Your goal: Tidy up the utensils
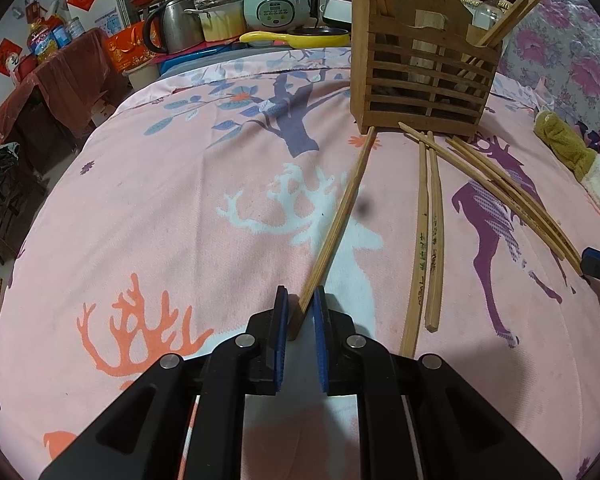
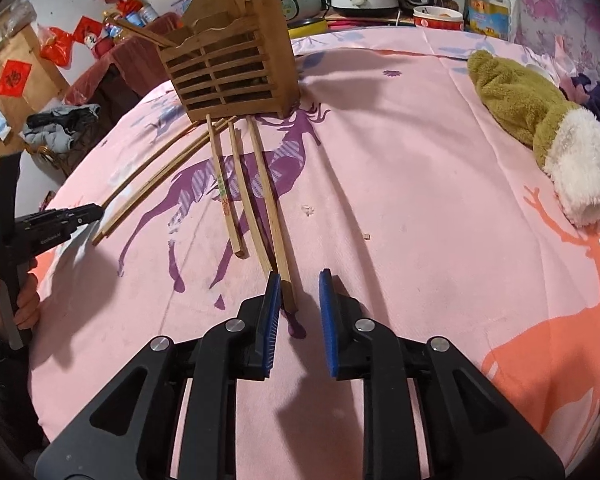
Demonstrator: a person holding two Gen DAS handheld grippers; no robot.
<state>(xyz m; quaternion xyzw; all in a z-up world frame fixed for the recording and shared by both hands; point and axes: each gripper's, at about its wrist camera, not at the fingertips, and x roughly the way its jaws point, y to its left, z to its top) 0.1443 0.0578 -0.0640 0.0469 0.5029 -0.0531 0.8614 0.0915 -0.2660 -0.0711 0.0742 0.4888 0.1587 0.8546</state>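
In the left wrist view, your left gripper [image 1: 300, 300] comes in from the bottom centre, tilted steeply down at the pink deer-print bedspread [image 1: 160, 208]. Its blue pads are nearly together and clamped on the near end of one chopstick [image 1: 336, 228]. That stick's long axis runs from the pads up and slightly right, its far tip reaching the lower left corner of the wooden chopstick holder [image 1: 420, 76] — which stands upright in the upper right of the frame with a few sticks already leaning inside. To the right of the held stick, a loose pair of chopsticks [image 1: 428, 232] lies nearly straight up the frame, and another group [image 1: 512, 196] slants from the holder's base toward the right edge, where the tip of your right gripper [image 1: 598, 266] shows.

In the right wrist view, your right gripper [image 2: 299, 280] also enters from bottom centre, pitched down at the bedspread [image 2: 400, 200]. Its jaws stand a little apart with the near end of a chopstick [image 2: 268, 200] between them, lying against the left pad; the right pad is clear of it, so nothing is clamped. This stick points up and slightly left toward the holder [image 2: 228, 68], in the upper left. Your left hand [image 2: 26, 300] holds the other gripper's handle at the left edge.
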